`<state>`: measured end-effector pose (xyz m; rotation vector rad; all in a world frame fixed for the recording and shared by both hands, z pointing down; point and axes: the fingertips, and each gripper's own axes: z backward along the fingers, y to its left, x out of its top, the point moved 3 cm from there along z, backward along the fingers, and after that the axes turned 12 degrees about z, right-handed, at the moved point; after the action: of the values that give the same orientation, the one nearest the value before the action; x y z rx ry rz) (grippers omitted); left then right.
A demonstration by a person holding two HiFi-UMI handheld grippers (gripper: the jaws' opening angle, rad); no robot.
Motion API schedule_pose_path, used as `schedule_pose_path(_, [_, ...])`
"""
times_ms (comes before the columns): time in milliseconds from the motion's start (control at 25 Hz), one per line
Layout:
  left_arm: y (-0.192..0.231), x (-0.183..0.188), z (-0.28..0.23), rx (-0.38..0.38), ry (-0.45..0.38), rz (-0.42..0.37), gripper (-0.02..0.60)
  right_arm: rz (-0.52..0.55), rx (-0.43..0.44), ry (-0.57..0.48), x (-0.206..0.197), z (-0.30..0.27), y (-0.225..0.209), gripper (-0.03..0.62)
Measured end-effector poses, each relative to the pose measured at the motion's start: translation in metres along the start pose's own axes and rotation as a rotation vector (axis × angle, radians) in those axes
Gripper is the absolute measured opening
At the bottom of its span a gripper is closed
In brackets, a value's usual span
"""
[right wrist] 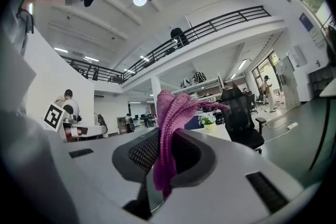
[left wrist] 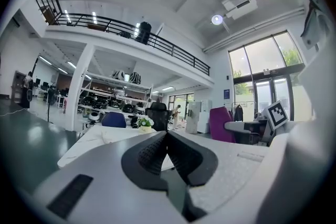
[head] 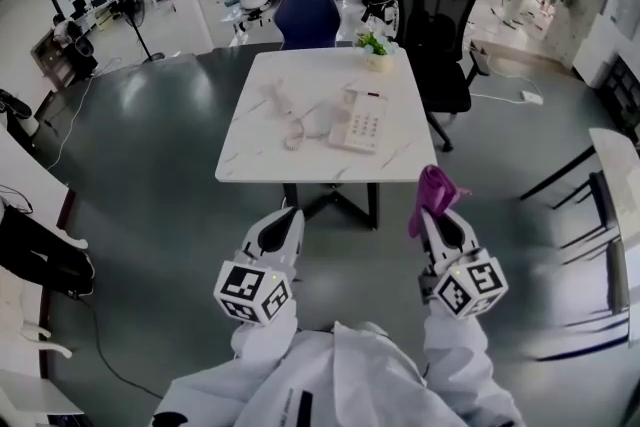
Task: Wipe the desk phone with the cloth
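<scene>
Jaws of right gripper (right wrist: 167, 140) clamped on purple cloth (right wrist: 173, 110); one fold stands up past the tips and a tail hangs below, so it looks ready to serve as the wiping pad. Left gripper (left wrist: 167, 136) has its jaws together with nothing between them, probably free to steady the phone. Both are low and near the body, well short of the white marble-pattern table (head: 250, 160); wiping not begun. Desk phone (head: 360, 123) lies right of the table's middle, handset (head: 296, 133) apparently off the cradle at its left. Count: two grippers, one cloth, one phone, one table, one small potted plant (head: 376, 47) at the far edge, two chairs beyond: blue chair (head: 307, 15), black chair (head: 435, 15).
</scene>
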<state>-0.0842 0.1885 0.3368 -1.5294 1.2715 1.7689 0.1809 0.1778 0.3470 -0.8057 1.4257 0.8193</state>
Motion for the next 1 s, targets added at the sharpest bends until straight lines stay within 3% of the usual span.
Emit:
schedule_pose_path(560, [0.034, -0.008, -0.053, -0.003, 0.040, 0.037, -0.003, -0.016, -0.012, 0.042, -0.018, -0.055, -0.028, 0.040])
schedule_pose_path(1000, [0.070, -0.001, -0.132, 0.017, 0.062, 0.062, -0.003, -0.028, 0.036, 0.081, -0.027, -0.135, -0.075, 0.040])
